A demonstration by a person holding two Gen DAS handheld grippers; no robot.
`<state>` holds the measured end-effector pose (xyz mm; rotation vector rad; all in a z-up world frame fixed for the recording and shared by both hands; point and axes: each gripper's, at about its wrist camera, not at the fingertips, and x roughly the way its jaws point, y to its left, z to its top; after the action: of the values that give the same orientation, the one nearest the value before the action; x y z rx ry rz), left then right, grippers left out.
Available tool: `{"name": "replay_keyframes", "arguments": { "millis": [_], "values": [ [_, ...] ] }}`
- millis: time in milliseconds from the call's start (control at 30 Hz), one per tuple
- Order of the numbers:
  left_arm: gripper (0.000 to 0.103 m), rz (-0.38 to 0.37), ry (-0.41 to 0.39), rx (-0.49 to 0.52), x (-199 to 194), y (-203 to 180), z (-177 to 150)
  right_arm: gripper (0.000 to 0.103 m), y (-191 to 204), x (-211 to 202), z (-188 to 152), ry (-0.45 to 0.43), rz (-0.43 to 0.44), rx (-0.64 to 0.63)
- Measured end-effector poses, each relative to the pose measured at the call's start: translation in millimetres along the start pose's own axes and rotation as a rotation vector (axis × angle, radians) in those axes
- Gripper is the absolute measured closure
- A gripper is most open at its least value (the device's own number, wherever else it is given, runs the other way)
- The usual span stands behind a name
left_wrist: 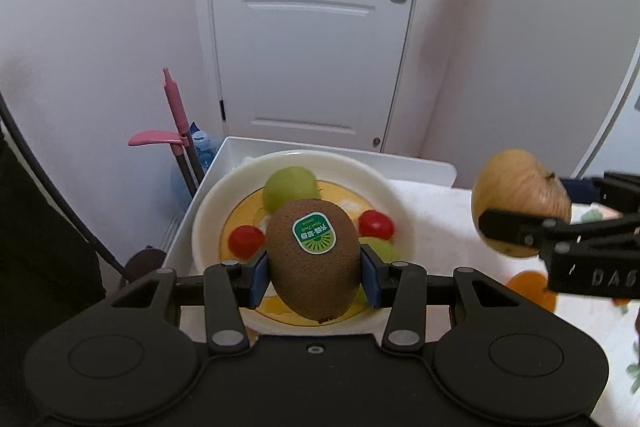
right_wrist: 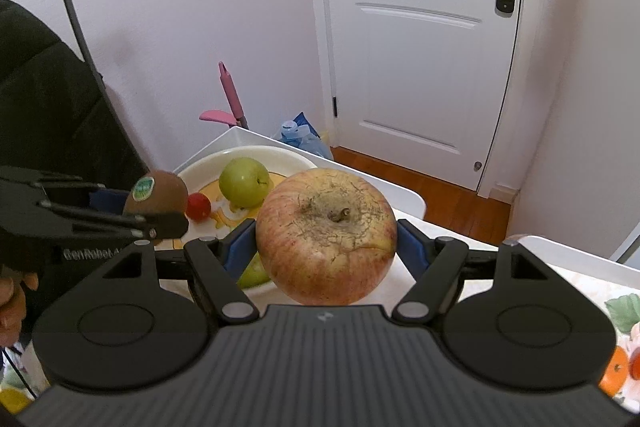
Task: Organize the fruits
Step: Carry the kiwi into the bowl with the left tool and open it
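Observation:
My left gripper [left_wrist: 315, 267] is shut on a brown kiwi [left_wrist: 314, 255] with a green sticker, held above the near side of a white bowl [left_wrist: 208, 223]. In the bowl lie a green apple [left_wrist: 290, 187], two red cherry tomatoes [left_wrist: 245, 241] and another green fruit [left_wrist: 382, 250], partly hidden. My right gripper [right_wrist: 326, 239] is shut on a large reddish-yellow apple [right_wrist: 326, 235], stem end facing the camera, just right of the bowl [right_wrist: 200, 167]. In the left wrist view that apple [left_wrist: 520, 195] hangs at the right; in the right wrist view the kiwi [right_wrist: 158, 191] shows at the left.
The bowl stands in a white tray [left_wrist: 420, 163] at the far left corner of a table with a fruit-print cloth [left_wrist: 440, 227]. Behind are a white door [left_wrist: 312, 27], a pink-handled broom [left_wrist: 176, 115] and a water bottle [right_wrist: 294, 135]. A dark chair [right_wrist: 48, 99] stands left.

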<state>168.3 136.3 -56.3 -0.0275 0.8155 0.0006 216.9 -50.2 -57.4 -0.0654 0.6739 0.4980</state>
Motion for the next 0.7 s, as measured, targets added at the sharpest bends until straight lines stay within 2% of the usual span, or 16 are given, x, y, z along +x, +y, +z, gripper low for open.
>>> {"name": "replay_keyframes", "arguments": {
  "millis": [333, 600, 633, 667, 700],
  "values": [
    [0.053, -0.053, 0.055, 0.151, 39.3, 19.6, -7.4, 0.014, 21.4, 31.6, 11.3, 0.012, -0.054, 0.036],
    [0.052, -0.089, 0.11, 0.21, 60.9, 22.6, -4.3, 0.014, 28.5, 59.9, 21.1, 0.028, -0.082, 0.039],
    [0.05, -0.096, 0.107, 0.21, 61.2, 23.4, -3.9, 0.014, 28.9, 63.3, 22.5, 0.03, -0.083, 0.038],
    [0.038, -0.103, 0.093, 0.208, 59.5, 24.9, -3.8, 0.014, 29.1, 66.4, 23.9, 0.032, -0.083, 0.037],
    [0.02, -0.109, 0.076, 0.209, 56.6, 26.3, -3.7, 0.014, 29.5, 70.1, 25.2, 0.034, -0.082, 0.036]
  ]
}}
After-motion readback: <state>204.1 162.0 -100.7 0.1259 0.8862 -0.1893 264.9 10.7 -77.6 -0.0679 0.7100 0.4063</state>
